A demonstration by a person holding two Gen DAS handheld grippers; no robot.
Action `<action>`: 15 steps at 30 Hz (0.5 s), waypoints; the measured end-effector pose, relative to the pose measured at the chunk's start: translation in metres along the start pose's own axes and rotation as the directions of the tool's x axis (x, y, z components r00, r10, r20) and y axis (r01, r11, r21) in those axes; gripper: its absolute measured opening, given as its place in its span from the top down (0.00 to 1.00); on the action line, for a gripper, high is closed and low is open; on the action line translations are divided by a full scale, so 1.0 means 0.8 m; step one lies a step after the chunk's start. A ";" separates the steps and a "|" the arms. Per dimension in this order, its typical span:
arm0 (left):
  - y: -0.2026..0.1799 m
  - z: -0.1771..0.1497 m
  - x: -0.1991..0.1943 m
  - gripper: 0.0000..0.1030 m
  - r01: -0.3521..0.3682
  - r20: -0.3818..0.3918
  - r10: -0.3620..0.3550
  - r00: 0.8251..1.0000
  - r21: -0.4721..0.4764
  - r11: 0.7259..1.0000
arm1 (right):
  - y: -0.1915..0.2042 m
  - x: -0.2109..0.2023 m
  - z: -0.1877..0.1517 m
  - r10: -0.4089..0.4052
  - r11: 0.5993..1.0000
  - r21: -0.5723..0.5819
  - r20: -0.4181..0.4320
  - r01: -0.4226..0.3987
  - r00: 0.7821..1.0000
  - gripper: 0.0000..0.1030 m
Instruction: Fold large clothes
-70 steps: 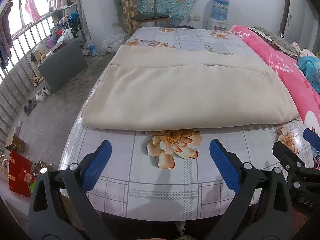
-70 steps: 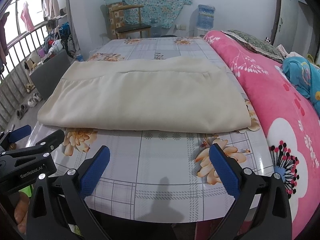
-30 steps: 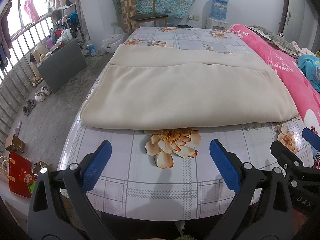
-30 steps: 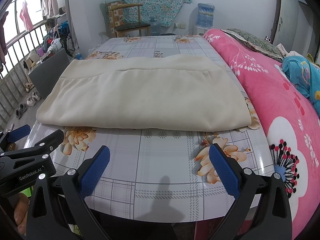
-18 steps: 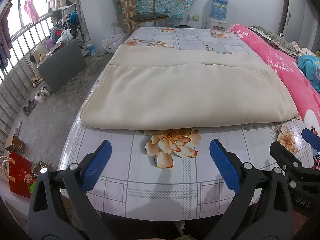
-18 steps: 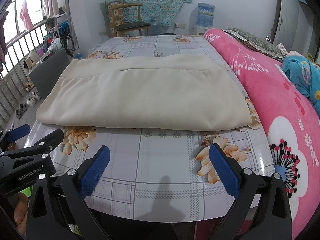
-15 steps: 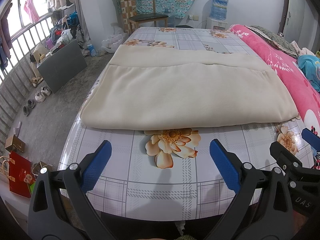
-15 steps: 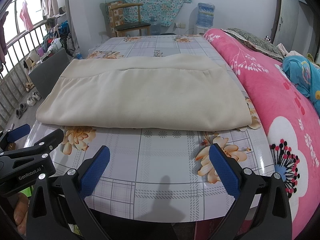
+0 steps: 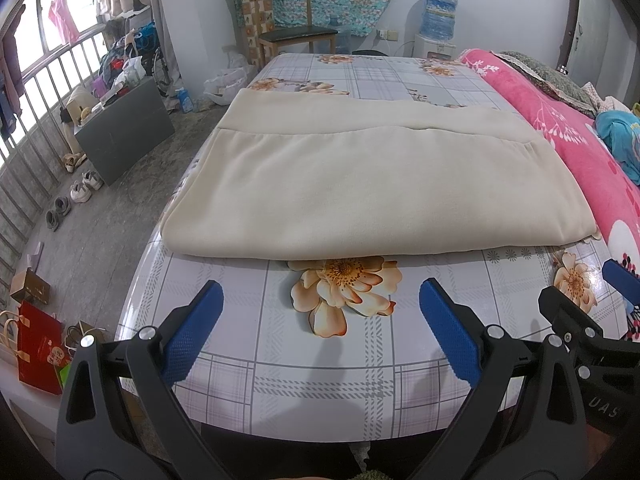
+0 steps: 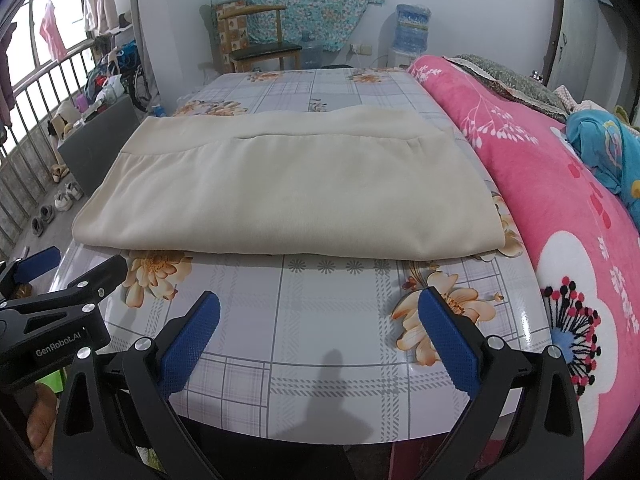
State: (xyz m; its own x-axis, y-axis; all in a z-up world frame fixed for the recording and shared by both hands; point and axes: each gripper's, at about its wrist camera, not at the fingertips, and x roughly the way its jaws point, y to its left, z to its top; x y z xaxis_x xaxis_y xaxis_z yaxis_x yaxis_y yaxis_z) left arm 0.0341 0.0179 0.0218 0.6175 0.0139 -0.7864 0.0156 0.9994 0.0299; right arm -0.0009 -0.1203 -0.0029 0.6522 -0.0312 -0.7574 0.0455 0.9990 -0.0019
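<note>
Cream fleece garment, folded to a broad rectangle with a ribbed band along its far side, lying flat on the table; its near folded edge runs parallel to the table's near edge, set back from it past a printed orange flower, and its left side reaches the table's left edge. Table cover: glossy grey-plaid oilcloth with orange blooms. Left gripper: blue-padded fingers spread wide, holding nothing, poised above the near edge of the table, clear of the garment. Right gripper: likewise spread wide and empty, above the near edge towards the right corner. Left wrist view only: red gift bag and a small brown box on the floor off the table's left near corner, plus the right gripper's black frame at the picture's right margin. Right wrist view only: the left gripper's frame at the left margin, marked "GenRobot.AI", part of the person's hand beneath it, and the white flower motif on the pink blanket along the table's right edge. Both views: wooden chair beyond the far edge, water dispenser by the wall, shoes on the floor to the left.
</note>
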 end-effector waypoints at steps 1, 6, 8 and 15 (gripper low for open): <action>0.000 0.000 0.000 0.08 0.000 0.001 0.000 1.000 -0.001 1.000 | 0.000 0.000 0.000 0.001 1.000 0.000 0.000 -0.001 1.000 0.06; 0.000 0.000 0.000 0.08 0.002 -0.001 -0.002 1.000 -0.002 1.000 | 0.001 0.002 -0.004 0.002 1.000 -0.002 -0.001 -0.002 1.000 0.06; 0.000 0.000 -0.001 0.08 0.001 -0.001 -0.001 1.000 -0.004 1.000 | 0.001 0.002 -0.004 -0.001 1.000 -0.003 -0.001 0.001 1.000 0.06; 0.001 0.000 -0.001 0.08 0.001 0.000 -0.001 1.000 -0.006 1.000 | 0.001 0.001 -0.003 0.000 1.000 -0.002 0.000 0.000 1.000 0.06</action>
State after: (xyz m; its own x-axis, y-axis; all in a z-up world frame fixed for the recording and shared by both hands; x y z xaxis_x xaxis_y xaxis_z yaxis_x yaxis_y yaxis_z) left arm 0.0335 0.0184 0.0221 0.6178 0.0127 -0.7863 0.0120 0.9996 0.0255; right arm -0.0017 -0.1193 -0.0052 0.6518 -0.0309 -0.7578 0.0437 0.9990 -0.0032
